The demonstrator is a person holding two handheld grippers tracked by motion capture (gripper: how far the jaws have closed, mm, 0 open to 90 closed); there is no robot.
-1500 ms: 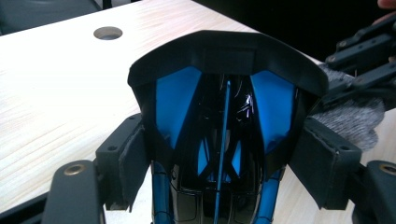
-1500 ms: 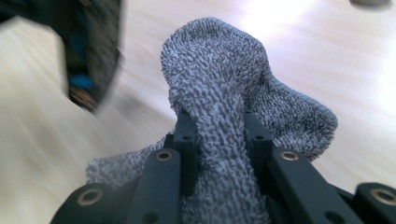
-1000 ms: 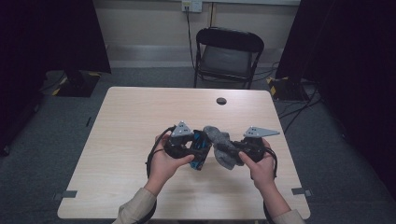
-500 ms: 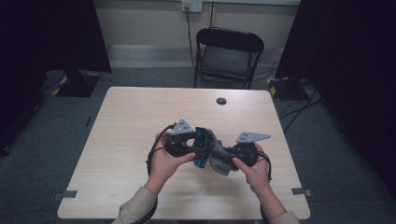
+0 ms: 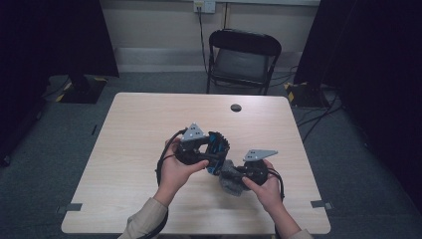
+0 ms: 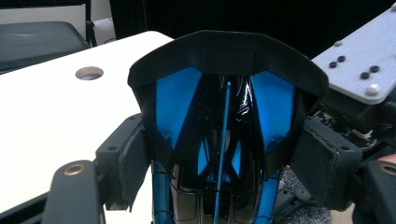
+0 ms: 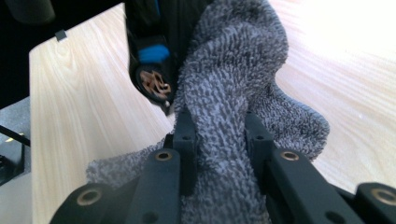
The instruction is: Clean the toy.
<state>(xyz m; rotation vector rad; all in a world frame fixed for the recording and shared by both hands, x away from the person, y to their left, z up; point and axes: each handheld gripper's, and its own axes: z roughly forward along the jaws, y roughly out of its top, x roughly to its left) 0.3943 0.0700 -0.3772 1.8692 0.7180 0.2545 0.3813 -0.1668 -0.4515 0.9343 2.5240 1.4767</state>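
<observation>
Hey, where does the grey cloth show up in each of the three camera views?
High view: the grey cloth sits low and right of centre, pinched by the right gripper beside the black and blue object.
Left gripper view: a small patch of it at the bottom right, below the object.
Right gripper view: it runs up the middle, clamped between the jaws.
Shared landmark: the black and blue object, touching the cloth.

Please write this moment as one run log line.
left hand-held gripper: shut on blue-black object | right hand-held gripper: shut on grey cloth | cloth against object, above table
</observation>
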